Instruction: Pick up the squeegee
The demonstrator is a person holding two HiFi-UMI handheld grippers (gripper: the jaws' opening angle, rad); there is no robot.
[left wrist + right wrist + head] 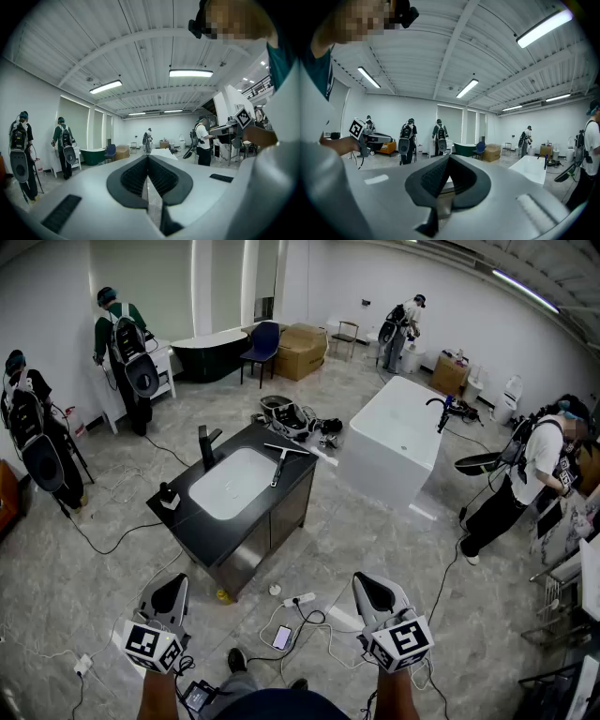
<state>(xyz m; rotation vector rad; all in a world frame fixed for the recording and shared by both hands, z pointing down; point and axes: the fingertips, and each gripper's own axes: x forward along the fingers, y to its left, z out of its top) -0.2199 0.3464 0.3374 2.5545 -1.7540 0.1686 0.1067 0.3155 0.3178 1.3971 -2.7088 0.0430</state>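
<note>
Evidently the reach has not begun. The black-handled squeegee with its pale cross blade lies on the dark tabletop of the vanity cabinet. Its blade end is at the far right edge of the white rectangular sink, and its handle is angled across that sink's right rim. Lying flat like that, with part of the handle over the basin's hollow, it seems to offer a free stretch of handle for a claw to close around from above.

The tall black faucet stands behind the sink toward its left, apart from the squeegee. It should not crowd an approach from the sink's right side.

Both claws hang on the near side of the sink, well apart from it, over the floor and roughly level. The left claw has its jaws pressed together with nothing between them. The right claw is likewise closed and empty. Each gripper view looks past the meeting pads into the room. Whichever claw goes in must part its jaws first. Since the squeegee is on the sink's right, the right claw looks the likelier one.
</note>
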